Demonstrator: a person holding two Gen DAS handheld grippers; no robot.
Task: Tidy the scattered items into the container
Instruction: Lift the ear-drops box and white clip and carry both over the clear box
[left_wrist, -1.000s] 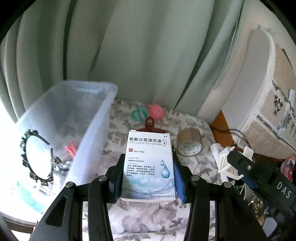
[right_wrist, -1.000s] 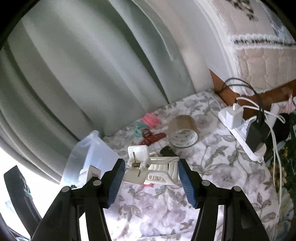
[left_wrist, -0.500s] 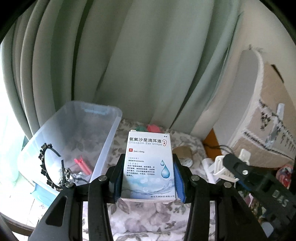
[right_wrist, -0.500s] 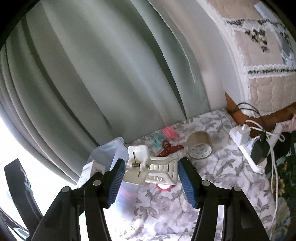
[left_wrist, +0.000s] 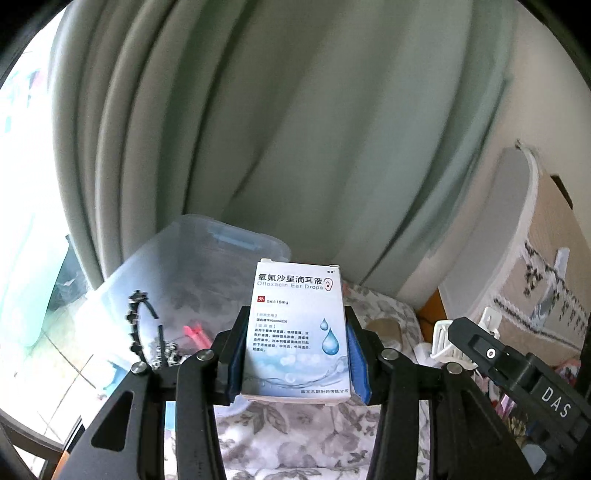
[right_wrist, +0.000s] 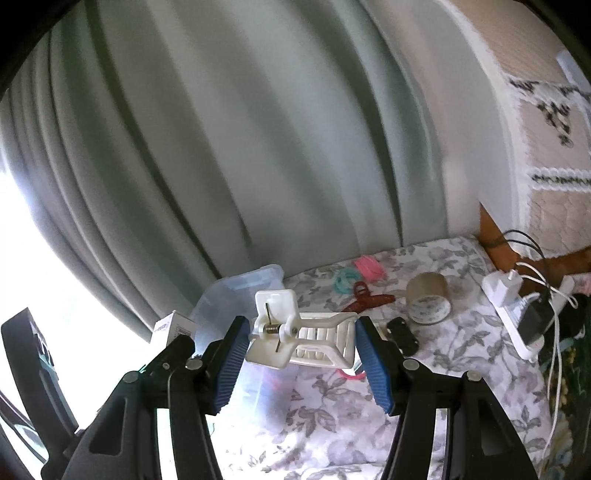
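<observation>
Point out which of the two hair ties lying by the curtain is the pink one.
The pink hair tie is the right-hand one in the right wrist view, nearer the tape roll. The teal hair tie lies just left of it, beside the red hair claw.

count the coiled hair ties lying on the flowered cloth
3. A pink coiled hair tie and a teal coiled hair tie lie side by side near the curtain; another pink one peeks out below the held white clip. More may be hidden.
</observation>
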